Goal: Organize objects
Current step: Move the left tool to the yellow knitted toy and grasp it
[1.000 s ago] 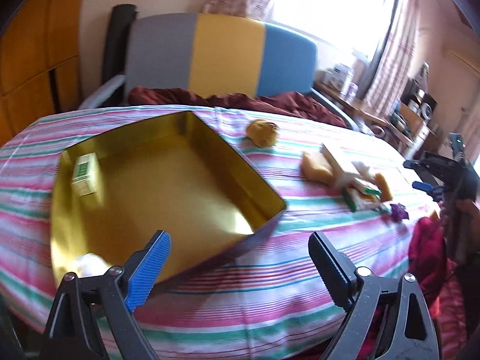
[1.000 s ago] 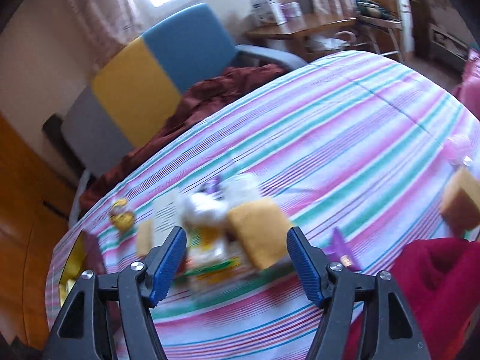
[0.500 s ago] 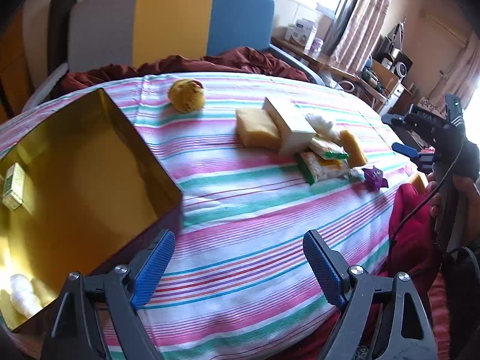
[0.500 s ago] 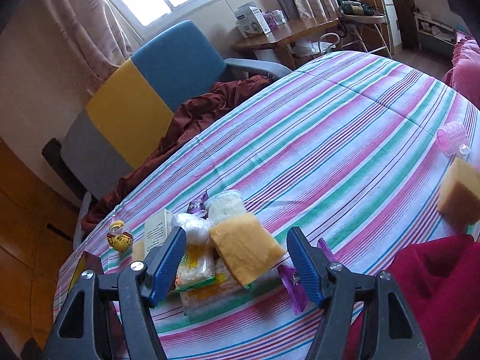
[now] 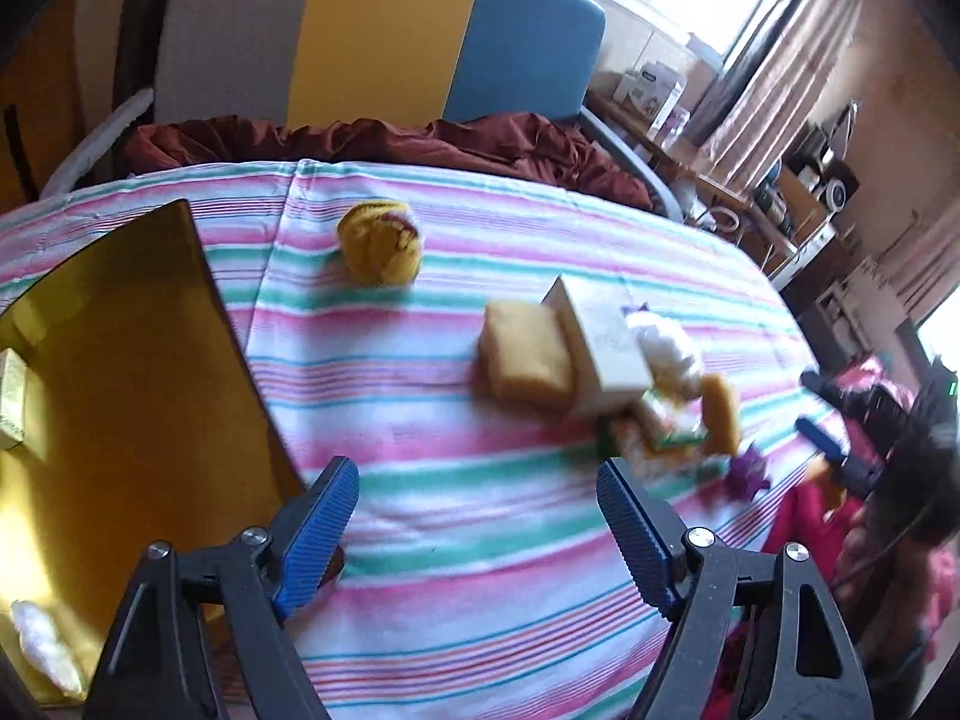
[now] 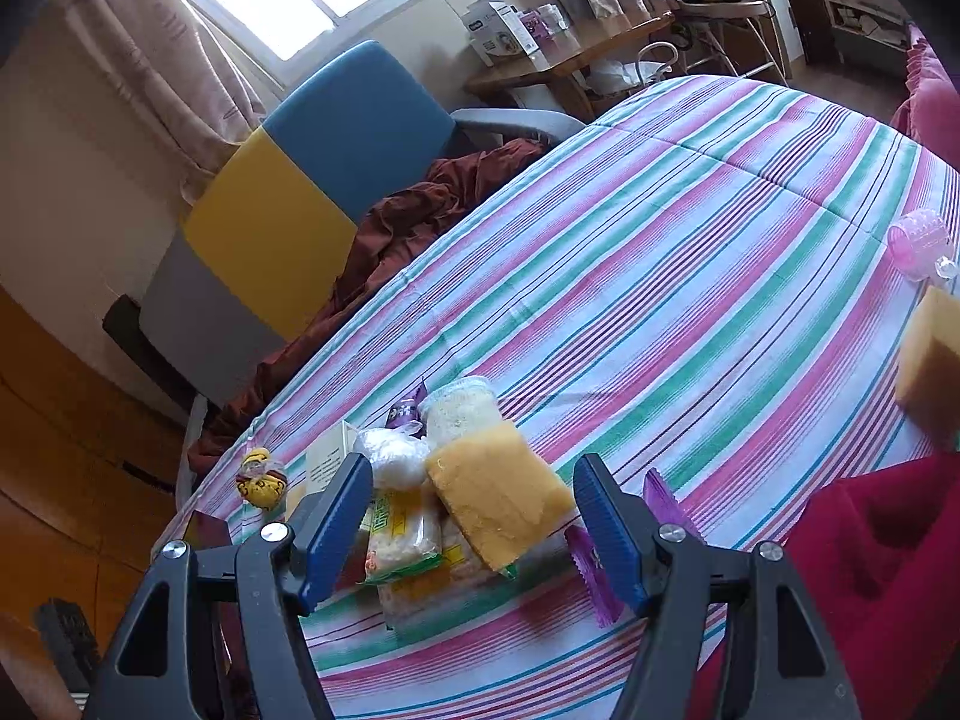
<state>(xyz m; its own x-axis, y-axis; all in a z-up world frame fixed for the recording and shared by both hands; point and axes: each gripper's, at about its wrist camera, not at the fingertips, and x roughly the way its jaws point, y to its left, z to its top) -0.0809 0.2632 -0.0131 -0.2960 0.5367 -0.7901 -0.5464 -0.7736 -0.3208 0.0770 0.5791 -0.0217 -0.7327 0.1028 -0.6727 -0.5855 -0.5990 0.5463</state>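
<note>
A gold tin box (image 5: pixel 120 396) lies open at the left, holding a small green-white packet (image 5: pixel 12 402) and a white cotton wad (image 5: pixel 42 648). My left gripper (image 5: pixel 477 534) is open and empty above the striped cloth beside the box. A pile sits mid-table: yellow sponge (image 5: pixel 528 354), white carton (image 5: pixel 600 342), snack packets (image 5: pixel 660 426). My right gripper (image 6: pixel 468 528) is open, low over the same pile: sponge (image 6: pixel 498 498), packets (image 6: pixel 402 534), white bag (image 6: pixel 390 456), jar (image 6: pixel 462 408). A yellow toy (image 5: pixel 381 243) lies apart, also in the right wrist view (image 6: pixel 261 483).
A purple wrapper (image 6: pixel 591 564) lies by the right fingers. Another sponge (image 6: pixel 930 360) and a pink roller (image 6: pixel 918 240) sit at the far right. A grey-yellow-blue chair (image 5: pixel 372 36) with a maroon cloth (image 5: pixel 384 138) stands behind the table. Red fabric (image 6: pixel 870 570) lies at the near edge.
My left gripper has swung right, away from over the gold box toward the pile. My right gripper has moved slightly closer to the pile. Both stay open.
</note>
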